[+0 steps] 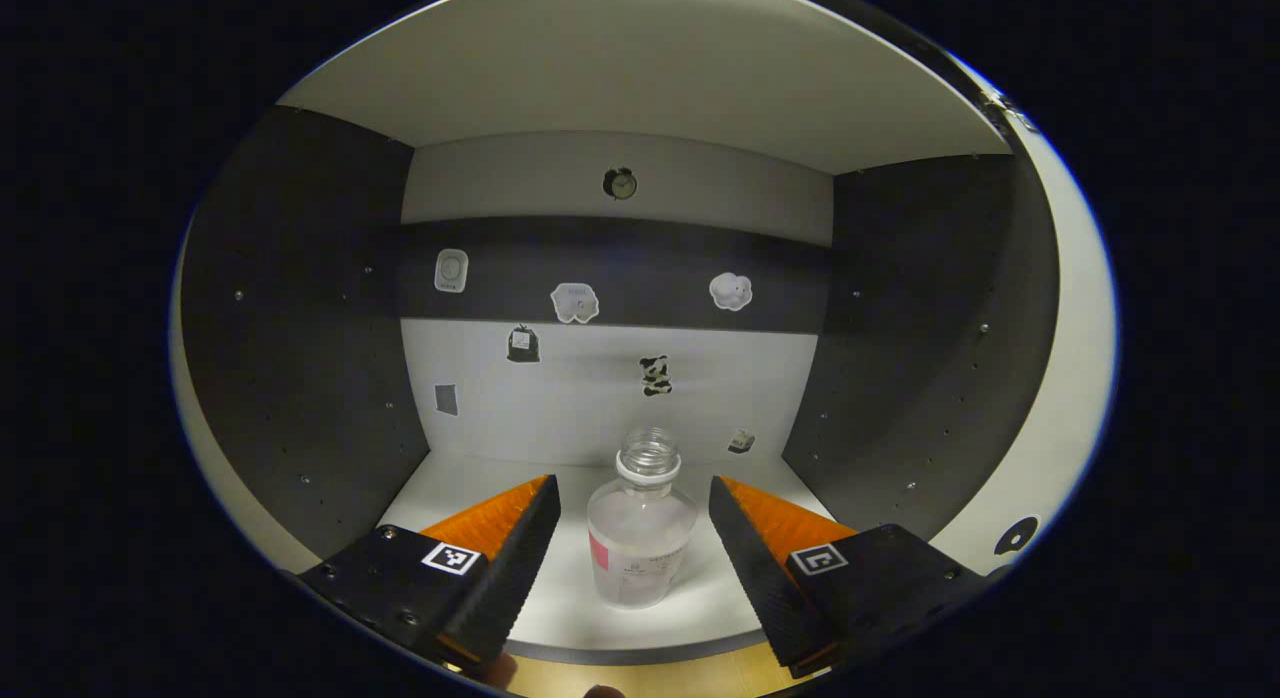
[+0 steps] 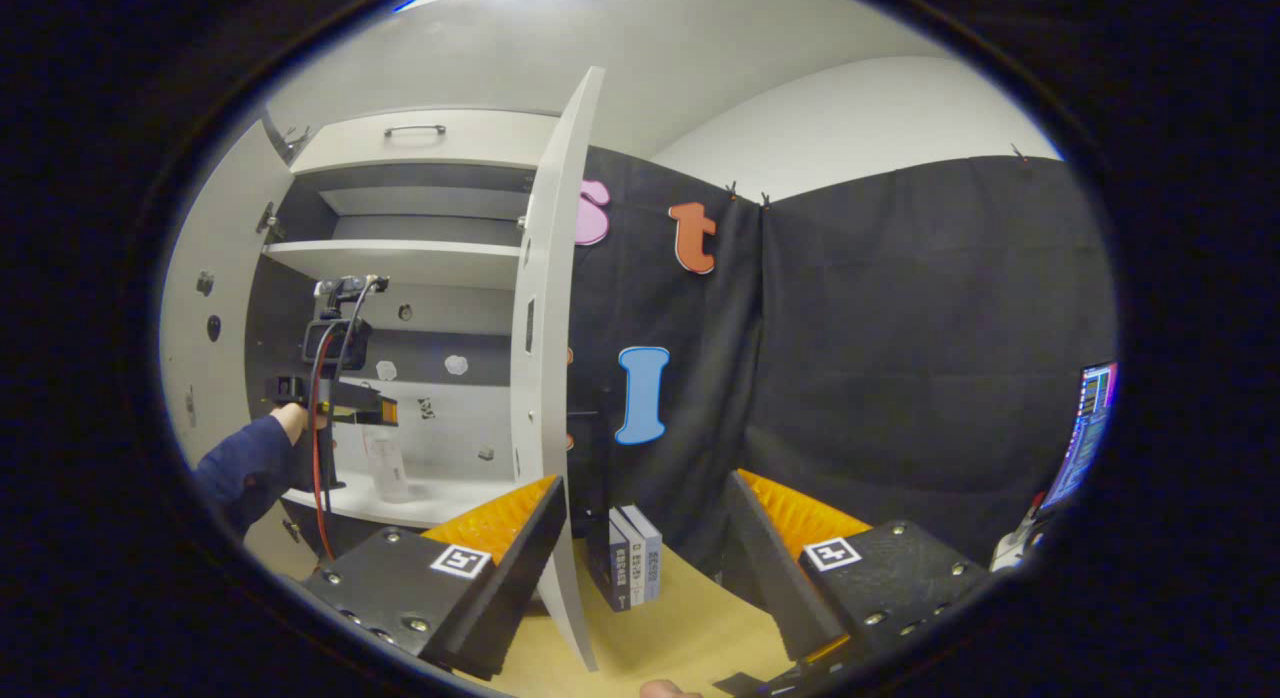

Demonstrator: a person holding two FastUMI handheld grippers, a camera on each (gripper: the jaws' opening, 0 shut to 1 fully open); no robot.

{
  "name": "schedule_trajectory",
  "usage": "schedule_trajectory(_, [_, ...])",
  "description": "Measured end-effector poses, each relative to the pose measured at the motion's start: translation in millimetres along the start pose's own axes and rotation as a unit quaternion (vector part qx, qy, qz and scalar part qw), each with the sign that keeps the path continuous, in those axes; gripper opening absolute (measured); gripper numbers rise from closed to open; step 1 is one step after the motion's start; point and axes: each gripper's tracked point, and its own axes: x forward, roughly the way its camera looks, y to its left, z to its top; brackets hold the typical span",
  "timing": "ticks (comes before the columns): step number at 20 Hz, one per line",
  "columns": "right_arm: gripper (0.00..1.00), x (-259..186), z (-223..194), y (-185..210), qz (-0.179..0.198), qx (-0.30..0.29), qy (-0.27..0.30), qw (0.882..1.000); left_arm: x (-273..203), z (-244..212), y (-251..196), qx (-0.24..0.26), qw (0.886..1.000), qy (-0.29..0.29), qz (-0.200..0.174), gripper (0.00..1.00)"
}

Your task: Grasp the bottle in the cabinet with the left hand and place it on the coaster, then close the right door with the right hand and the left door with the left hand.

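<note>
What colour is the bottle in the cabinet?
Clear bottle with a pink patch on its label; the left gripper view shows it best.

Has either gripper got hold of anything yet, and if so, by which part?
Nothing is held. The left gripper is open, its fingers either side of the bottle on the cabinet shelf, with gaps showing on both sides. The right gripper is open and holds nothing.

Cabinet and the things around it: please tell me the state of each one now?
Bottle: upright on the cabinet shelf, no cap, not gripped.
Left gripper: open, one finger on each side of the bottle.
Right gripper: open, holding nothing.
Right door: open.
Left door: open.
Books: standing upright on the table.
</note>
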Motion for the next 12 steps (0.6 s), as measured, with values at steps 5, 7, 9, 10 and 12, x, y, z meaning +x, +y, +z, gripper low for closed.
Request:
schedule_trajectory(5, [0.98, 1.8, -2.3, 6.3, 0.005, 0.0, 0.003, 1.0, 15.2, -14.8, 5.3, -0.003, 1.0, 0.028, 0.007, 0.82])
schedule_trajectory(7, [0.98, 1.6, -2.7, 10.0, 0.013, 0.0, 0.003, 1.0, 12.2, -14.8, 3.1, 0.005, 0.999, 0.033, 0.004, 0.8])
schedule_trajectory(9, [0.98, 0.2, -1.3, 12.3, 0.02, 0.0, 0.0, 1.0, 3.3, -17.1, 0.2, 0.007, 0.999, 0.038, -0.002, 0.8])
schedule_trajectory(10, [0.98, -1.3, -0.6, 12.3, 0.024, 0.001, -0.003, 1.0, -3.2, -16.0, -1.4, 0.007, 0.999, 0.036, -0.005, 0.8])
schedule_trajectory(12, [0.98, -4.1, 1.3, 12.9, 0.032, 0.004, -0.007, 0.999, -19.9, -12.2, -4.0, 0.01, 0.999, 0.027, -0.014, 0.8])
